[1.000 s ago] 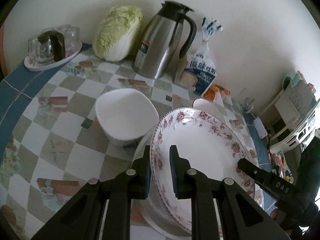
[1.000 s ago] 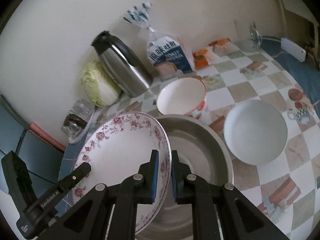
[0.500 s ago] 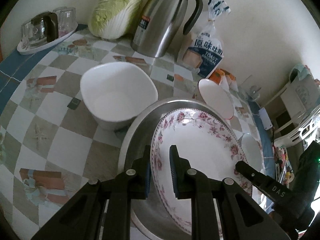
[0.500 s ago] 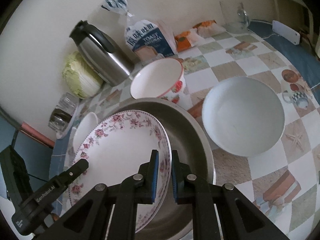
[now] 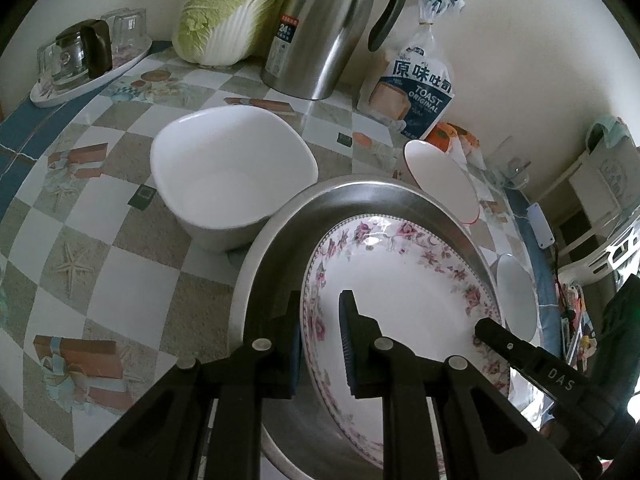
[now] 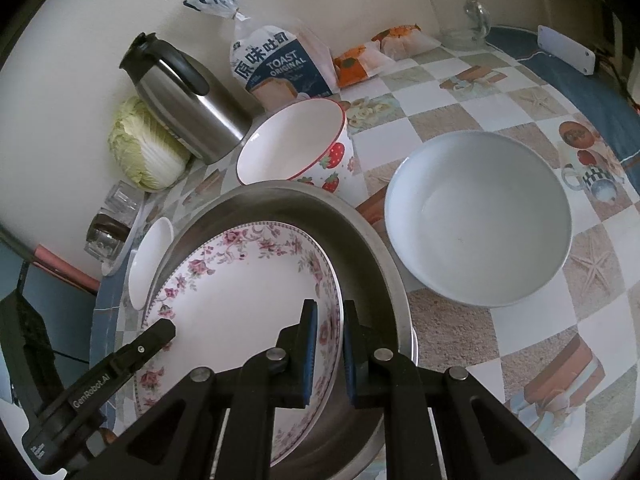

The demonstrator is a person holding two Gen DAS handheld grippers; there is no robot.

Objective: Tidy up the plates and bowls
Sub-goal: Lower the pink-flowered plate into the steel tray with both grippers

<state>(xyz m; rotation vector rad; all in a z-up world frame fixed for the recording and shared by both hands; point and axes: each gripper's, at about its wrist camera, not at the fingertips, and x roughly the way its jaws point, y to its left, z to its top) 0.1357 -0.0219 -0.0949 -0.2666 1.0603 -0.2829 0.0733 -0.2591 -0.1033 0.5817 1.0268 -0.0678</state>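
A white plate with a pink flower rim (image 5: 400, 292) (image 6: 240, 292) lies low inside a wide steel basin (image 5: 320, 208) (image 6: 360, 240). My left gripper (image 5: 320, 312) is shut on the plate's left rim. My right gripper (image 6: 330, 320) is shut on the opposite rim. Whether the plate touches the basin's bottom I cannot tell. A white squarish bowl (image 5: 228, 168) stands left of the basin. A strawberry-print bowl (image 6: 296, 144) stands behind the basin, and a pale round bowl (image 6: 480, 216) is on its right.
Along the wall stand a steel thermos jug (image 5: 328, 32), a cabbage (image 5: 228, 8), a bag of toast (image 5: 416, 92), orange snack packets (image 6: 360, 60) and a glass jug (image 6: 460, 16). A tray of glasses (image 5: 84, 60) sits far left. A white power strip (image 6: 564, 48) lies far right.
Both grippers have sunk with the flower plate, from above the steel basin's rim down into it. Both grips have stayed the same.
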